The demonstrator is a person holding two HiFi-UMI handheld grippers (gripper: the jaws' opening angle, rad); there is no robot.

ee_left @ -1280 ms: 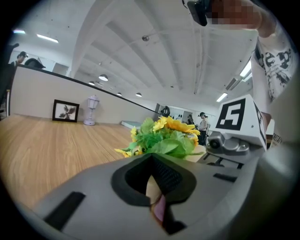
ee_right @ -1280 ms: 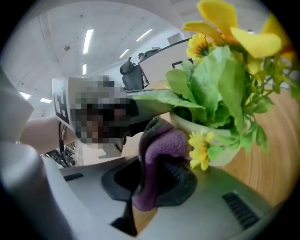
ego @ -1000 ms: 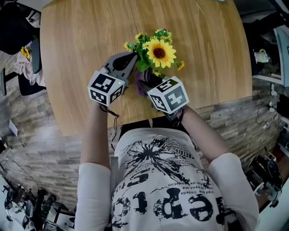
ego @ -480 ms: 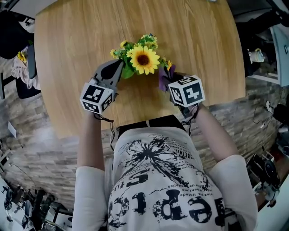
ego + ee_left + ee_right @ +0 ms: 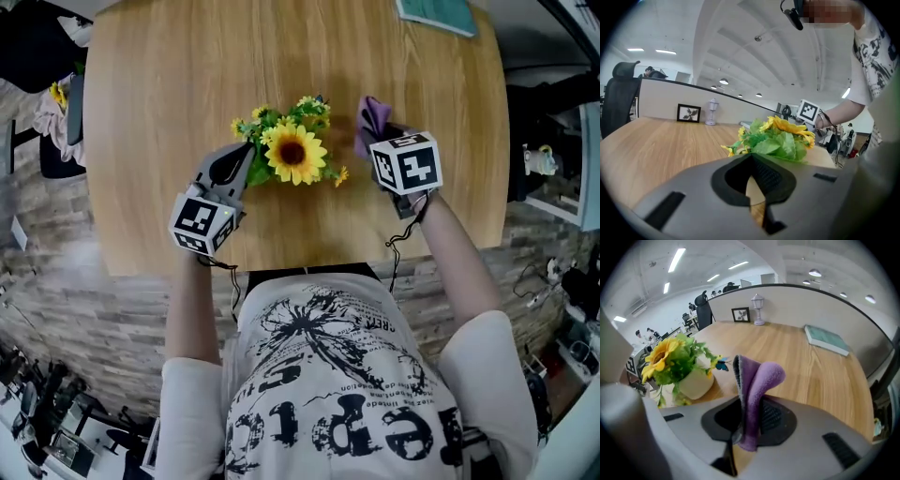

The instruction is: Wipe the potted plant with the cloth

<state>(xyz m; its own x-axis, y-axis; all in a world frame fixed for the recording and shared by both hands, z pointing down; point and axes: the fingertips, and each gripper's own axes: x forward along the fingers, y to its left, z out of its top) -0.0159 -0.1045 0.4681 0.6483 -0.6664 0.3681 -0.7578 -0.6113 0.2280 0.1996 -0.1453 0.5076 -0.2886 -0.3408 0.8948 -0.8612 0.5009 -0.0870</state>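
The potted plant (image 5: 292,150), a sunflower with small yellow blooms and green leaves in a white pot (image 5: 696,383), stands on the round wooden table (image 5: 169,75). My left gripper (image 5: 236,161) is shut with nothing in it, its tip against the plant's left side; in the left gripper view the foliage (image 5: 780,138) sits just beyond the closed jaws (image 5: 752,161). My right gripper (image 5: 384,133) is to the right of the plant and apart from it, shut on a purple cloth (image 5: 373,117). The cloth (image 5: 757,380) sticks up folded from the jaws (image 5: 749,411).
A teal book (image 5: 436,13) lies at the table's far right edge. A small framed picture (image 5: 741,314) and a little white lantern (image 5: 758,302) stand at the far side against a partition. The person's body is close to the near table edge.
My right gripper carried the purple cloth from in front of the plant out to its right and farther across the table. The left gripper stayed by the plant's left side.
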